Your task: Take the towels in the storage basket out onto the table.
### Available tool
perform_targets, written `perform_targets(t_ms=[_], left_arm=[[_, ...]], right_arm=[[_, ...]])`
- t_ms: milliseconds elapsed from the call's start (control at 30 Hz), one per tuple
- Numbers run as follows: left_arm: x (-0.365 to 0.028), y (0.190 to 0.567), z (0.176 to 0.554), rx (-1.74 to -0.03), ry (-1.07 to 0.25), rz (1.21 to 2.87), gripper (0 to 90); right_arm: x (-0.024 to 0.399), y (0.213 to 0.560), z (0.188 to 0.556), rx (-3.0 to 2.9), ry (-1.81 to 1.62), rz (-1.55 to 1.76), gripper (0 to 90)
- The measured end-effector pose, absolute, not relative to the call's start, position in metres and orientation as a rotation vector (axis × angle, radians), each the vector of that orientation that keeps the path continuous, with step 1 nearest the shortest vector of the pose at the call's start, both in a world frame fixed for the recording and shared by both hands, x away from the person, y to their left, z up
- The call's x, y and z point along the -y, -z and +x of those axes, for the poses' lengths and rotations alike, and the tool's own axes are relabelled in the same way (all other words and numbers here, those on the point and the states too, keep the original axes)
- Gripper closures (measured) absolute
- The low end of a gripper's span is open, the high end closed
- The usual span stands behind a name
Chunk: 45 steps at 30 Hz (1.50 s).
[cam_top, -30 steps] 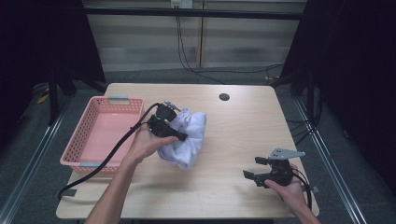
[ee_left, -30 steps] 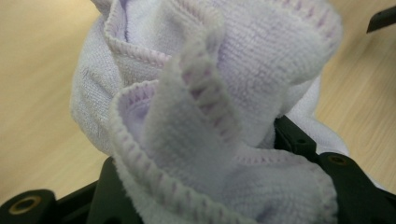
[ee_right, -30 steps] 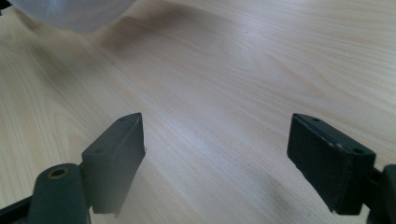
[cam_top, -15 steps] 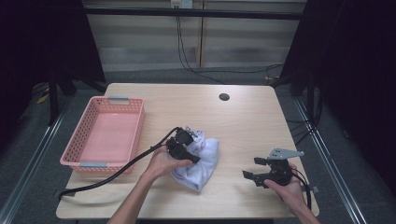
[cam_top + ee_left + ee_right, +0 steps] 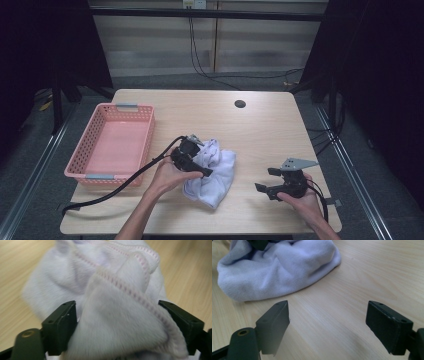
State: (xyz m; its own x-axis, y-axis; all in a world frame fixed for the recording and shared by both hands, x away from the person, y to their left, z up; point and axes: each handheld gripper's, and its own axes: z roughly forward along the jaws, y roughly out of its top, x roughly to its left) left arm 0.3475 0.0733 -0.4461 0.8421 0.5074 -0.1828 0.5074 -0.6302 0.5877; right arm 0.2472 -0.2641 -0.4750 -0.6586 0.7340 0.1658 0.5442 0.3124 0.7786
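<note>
A crumpled white towel (image 5: 212,171) is laid on the wooden table (image 5: 260,130), right of an empty pink basket (image 5: 116,142). The left gripper (image 5: 196,167) has just been opening, its jaws released around a fold. The right gripper (image 5: 266,181) is held open nearby. Spreading or folding seemingly remains.

Both forearms are bare, no sleeves. Each hand carries a black gripper: the left gripper (image 5: 192,159) trails a thick black cable (image 5: 117,182) toward the frame's lower left; the right gripper (image 5: 266,180) bears a grey three-cornered plate (image 5: 298,163). Blocky black jaws show small screw holes.
</note>
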Motion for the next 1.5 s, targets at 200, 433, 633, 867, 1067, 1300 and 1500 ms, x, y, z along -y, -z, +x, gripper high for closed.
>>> perform_targets(t_ms=[200,433,633,867,1067,1300,1500], left_arm=[[-0.091,0.424,0.328,-0.722,-0.052,2.35,16.7],[-0.122,0.418,0.306,-0.763,-0.091,2.271,21.8],[-0.136,0.434,0.287,-0.764,-0.124,2.224,40.9],[-0.129,0.447,0.307,-0.774,-0.174,2.181,43.4],[-0.115,0.441,0.32,-0.715,-0.213,2.168,50.1],[-0.114,0.445,0.323,-0.68,-0.161,2.129,84.7],[-0.127,0.434,0.326,-0.721,-0.172,2.076,90.0]], right_arm=[[0.251,0.467,0.253,-2.363,-1.289,1.137,17.8],[0.233,0.456,0.262,-2.373,-1.328,1.097,19.0],[0.201,0.444,0.281,-2.393,-1.384,1.004,27.2],[0.157,0.439,0.313,-2.431,-1.444,0.932,29.9],[0.123,0.446,0.329,-2.516,-1.379,0.868,46.6],[0.124,0.455,0.325,-2.522,-1.354,0.895,79.9],[0.144,0.447,0.325,-2.465,-1.363,0.949,80.7]])
